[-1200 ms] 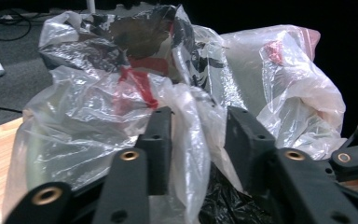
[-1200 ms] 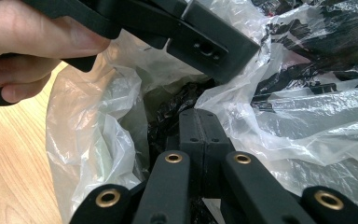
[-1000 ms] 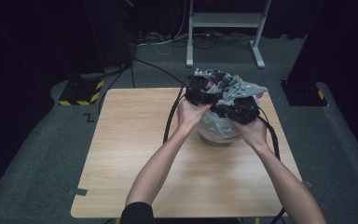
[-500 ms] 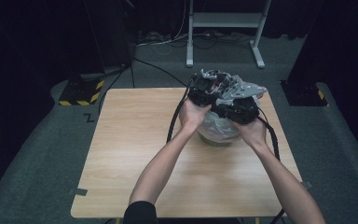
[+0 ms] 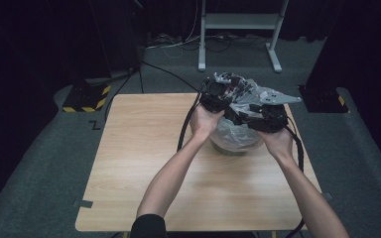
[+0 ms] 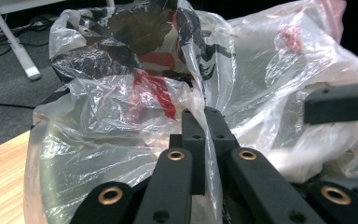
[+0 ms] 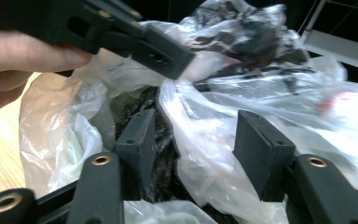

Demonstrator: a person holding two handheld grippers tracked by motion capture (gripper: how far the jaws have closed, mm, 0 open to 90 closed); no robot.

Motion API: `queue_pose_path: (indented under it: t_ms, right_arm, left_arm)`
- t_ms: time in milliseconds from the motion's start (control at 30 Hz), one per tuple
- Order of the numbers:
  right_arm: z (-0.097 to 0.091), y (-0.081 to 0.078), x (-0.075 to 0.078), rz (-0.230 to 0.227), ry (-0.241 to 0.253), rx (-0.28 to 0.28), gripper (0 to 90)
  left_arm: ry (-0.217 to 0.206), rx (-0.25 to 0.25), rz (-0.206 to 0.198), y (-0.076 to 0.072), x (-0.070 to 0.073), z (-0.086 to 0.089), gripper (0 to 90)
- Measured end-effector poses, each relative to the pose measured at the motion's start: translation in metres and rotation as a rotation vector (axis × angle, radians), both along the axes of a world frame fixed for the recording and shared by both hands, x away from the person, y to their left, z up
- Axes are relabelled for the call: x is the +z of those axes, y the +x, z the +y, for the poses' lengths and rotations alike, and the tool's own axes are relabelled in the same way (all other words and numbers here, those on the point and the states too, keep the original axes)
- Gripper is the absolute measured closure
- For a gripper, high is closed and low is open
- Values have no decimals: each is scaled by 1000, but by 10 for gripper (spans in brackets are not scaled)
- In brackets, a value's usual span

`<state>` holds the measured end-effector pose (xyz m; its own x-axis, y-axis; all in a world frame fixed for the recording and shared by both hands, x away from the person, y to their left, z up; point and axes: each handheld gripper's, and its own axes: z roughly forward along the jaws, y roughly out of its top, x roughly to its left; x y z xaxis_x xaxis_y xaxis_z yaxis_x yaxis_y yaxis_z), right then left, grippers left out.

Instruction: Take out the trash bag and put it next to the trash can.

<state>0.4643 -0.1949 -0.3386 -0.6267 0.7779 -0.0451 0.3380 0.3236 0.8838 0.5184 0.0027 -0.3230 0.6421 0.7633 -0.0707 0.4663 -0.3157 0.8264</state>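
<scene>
A crumpled clear plastic bag (image 5: 238,130) with red and black print stands at the back right of the wooden table (image 5: 144,148). Something dark and round shows through its bottom. My left gripper (image 5: 226,101) is at the bag's top left. In the left gripper view it (image 6: 204,126) is shut on a fold of the bag (image 6: 121,116). My right gripper (image 5: 254,115) is at the bag's top right. In the right gripper view it (image 7: 198,140) is open, with loose film of the bag (image 7: 214,158) lying between its jaws. The left gripper (image 7: 158,51) and a hand cross the top of that view.
Black cables (image 5: 184,126) trail from the grippers across the table towards the person. Behind the table a white stand (image 5: 238,22) is on the grey floor, and a yellow-and-black striped block (image 5: 87,96) sits at the left. Bare wood spreads left and front of the bag.
Both grippers stay at the bag's mouth. The bag's top film has been drawn slightly up and to the right.
</scene>
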Motion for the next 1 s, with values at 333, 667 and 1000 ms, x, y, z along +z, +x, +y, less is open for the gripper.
queue_pose_path:
  t_ms: [333, 667, 1000]
  right_arm:
    - [-35, -14, 5, -52, 89, -66, 431]
    - [-68, -31, -15, -62, 148, -118, 431]
    - [-90, -42, -41, -41, 189, -147, 422]
  left_arm:
    - [-34, -12, -21, -4, 9, 5, 890]
    - [-53, -17, -38, -7, 17, 8, 890]
    - [-58, -32, -53, -11, 24, 9, 890]
